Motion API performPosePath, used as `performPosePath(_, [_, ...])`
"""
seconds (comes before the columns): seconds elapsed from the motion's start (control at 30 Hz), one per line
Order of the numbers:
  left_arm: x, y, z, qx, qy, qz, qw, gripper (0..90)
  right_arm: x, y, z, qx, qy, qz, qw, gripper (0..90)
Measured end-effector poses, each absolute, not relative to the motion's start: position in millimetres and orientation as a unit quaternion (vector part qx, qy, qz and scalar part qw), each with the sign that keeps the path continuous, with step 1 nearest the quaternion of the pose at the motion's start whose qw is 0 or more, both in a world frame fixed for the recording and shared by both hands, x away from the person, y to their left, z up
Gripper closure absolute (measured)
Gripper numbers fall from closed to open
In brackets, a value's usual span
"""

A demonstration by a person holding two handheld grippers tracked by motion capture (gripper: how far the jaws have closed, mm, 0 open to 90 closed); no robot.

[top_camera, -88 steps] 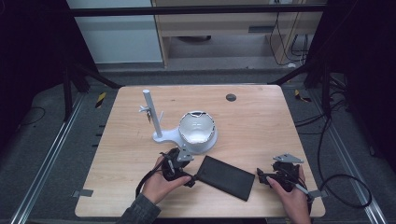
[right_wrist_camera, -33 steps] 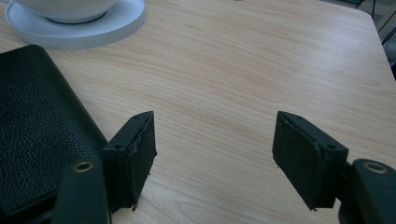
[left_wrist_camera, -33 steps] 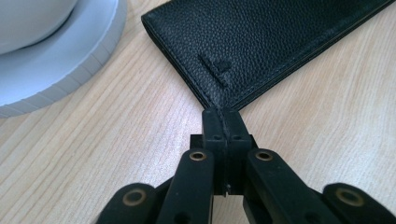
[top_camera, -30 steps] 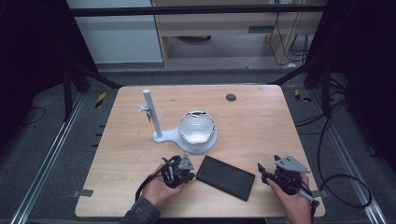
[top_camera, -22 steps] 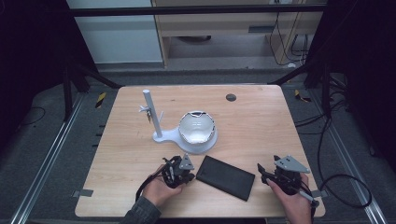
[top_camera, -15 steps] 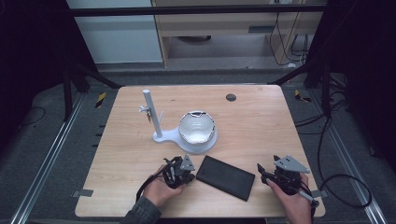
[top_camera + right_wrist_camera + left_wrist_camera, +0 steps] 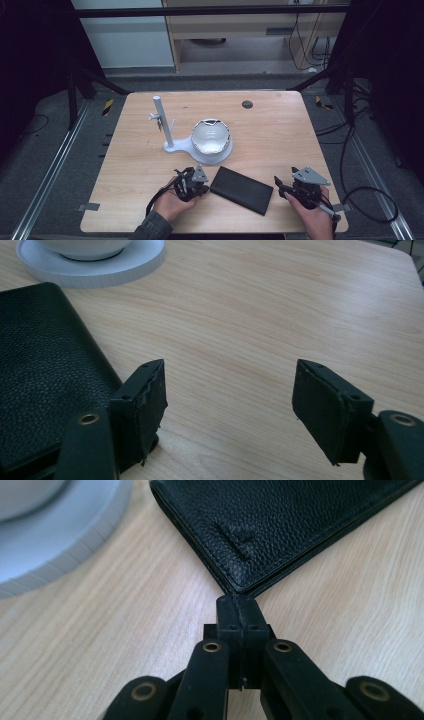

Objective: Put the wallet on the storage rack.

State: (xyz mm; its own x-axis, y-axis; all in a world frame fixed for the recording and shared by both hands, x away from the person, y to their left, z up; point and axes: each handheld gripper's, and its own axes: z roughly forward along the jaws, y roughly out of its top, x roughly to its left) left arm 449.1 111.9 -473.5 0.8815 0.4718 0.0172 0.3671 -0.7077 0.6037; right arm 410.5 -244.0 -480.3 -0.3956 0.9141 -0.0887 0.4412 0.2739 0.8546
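Observation:
A black leather wallet (image 7: 242, 189) lies flat on the wooden table (image 7: 280, 140) near its front edge. My left gripper (image 7: 206, 188) rests on the table at the wallet's left end. Its jaws are pressed together with nothing between them, and the tips (image 7: 239, 605) meet the wallet's (image 7: 280, 525) corner. My right gripper (image 7: 278, 184) lies to the right of the wallet, jaws wide apart over bare wood (image 7: 230, 381). The wallet's (image 7: 40, 370) right end sits just beside its left jaw.
Behind the wallet stands a white stand with a round base (image 7: 220, 155) and an upright pole (image 7: 161, 117). A shiny bowl-like object (image 7: 210, 136) sits on the base. A small dark disc (image 7: 247, 104) lies near the far edge.
Since the oldest frame the left gripper has slipped a little toward the near edge and the right gripper a little to the right. Over the last second nothing moved.

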Motion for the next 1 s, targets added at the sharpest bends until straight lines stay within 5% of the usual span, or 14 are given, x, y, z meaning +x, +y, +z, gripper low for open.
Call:
performPosePath(0.27, [455, 113, -462, 0.893, 0.248, 0.071, 0.370, 90.0, 409, -226, -473, 0.431, 0.755, 0.417, 0.266, 26.6])
performPosePath(0.73, [479, 99, -438, 0.885, 0.252, 0.073, 0.385, 90.0, 407, -194, -433, 0.361, 0.829, 0.378, 0.201, 11.5])
performPosePath(1.0, [497, 84, -426, 0.892, 0.249, 0.073, 0.370, 90.0, 420, -182, -416, 0.332, 0.864, 0.338, 0.168, 16.5])
